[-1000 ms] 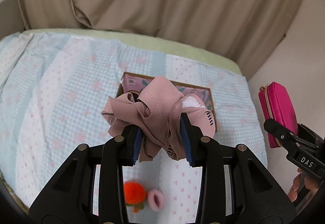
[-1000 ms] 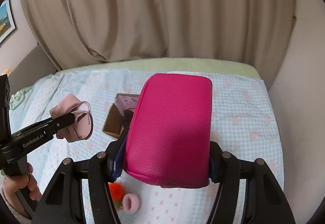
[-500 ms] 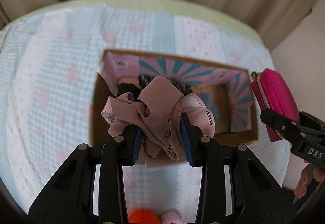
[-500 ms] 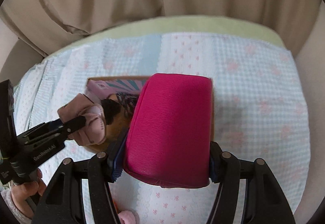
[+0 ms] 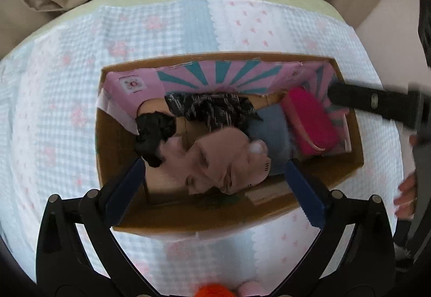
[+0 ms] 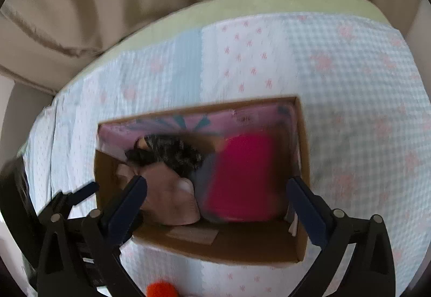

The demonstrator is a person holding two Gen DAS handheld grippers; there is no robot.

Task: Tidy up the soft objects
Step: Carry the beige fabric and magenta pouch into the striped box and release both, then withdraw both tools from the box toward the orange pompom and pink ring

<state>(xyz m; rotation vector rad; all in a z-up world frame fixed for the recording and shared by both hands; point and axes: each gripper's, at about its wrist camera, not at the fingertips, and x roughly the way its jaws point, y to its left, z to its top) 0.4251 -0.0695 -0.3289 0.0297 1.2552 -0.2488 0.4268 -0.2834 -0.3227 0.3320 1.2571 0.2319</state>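
Left gripper (image 5: pixel 215 183) hangs over the cardboard box (image 5: pixel 167 213), jaws opening wide w/ nothing pinched. The dusty pink cloth (image 5: pixel 229 162) lies loose in the box below it, next to black patterned fabric (image 5: pixel 212 108). Further right in the box, the bright pink pouch (image 5: pixel 309 121) leans by the right wall. Right gripper (image 6: pixel 215 205) is above it, jaws opening wide too, pads off the pouch. Box sits on a checked blue & pink blanket (image 5: pixel 54 108). An orange pom-pom (image 6: pixel 160 289) sits near the bottom edge.
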